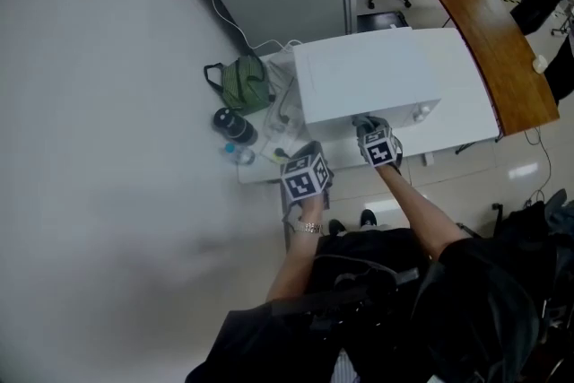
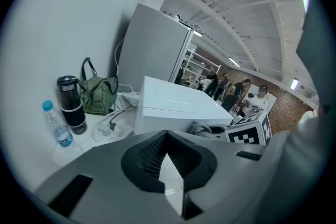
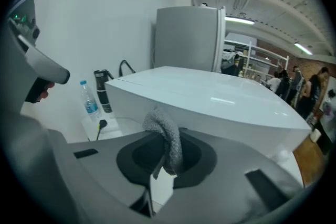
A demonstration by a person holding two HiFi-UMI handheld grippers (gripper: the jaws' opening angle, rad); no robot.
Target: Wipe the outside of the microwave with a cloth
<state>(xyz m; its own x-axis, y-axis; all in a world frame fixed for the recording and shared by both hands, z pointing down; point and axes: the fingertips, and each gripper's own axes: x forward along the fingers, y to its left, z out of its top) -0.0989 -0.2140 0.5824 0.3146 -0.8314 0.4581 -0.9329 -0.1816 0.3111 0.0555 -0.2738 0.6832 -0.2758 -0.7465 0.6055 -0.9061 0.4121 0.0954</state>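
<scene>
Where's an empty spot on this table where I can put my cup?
The strip of table to the right of the microwave is bare, and so is the microwave's flat top. The end to the left of the microwave is crowded: a green bag, a black flask, a water bottle and cables fill it.

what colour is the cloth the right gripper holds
Grey, with a fuzzy texture; the cloth shows best in the right gripper view.

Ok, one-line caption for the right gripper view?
Right gripper shut on a grey cloth, close to the white microwave; water bottle and black flask at left.
</scene>
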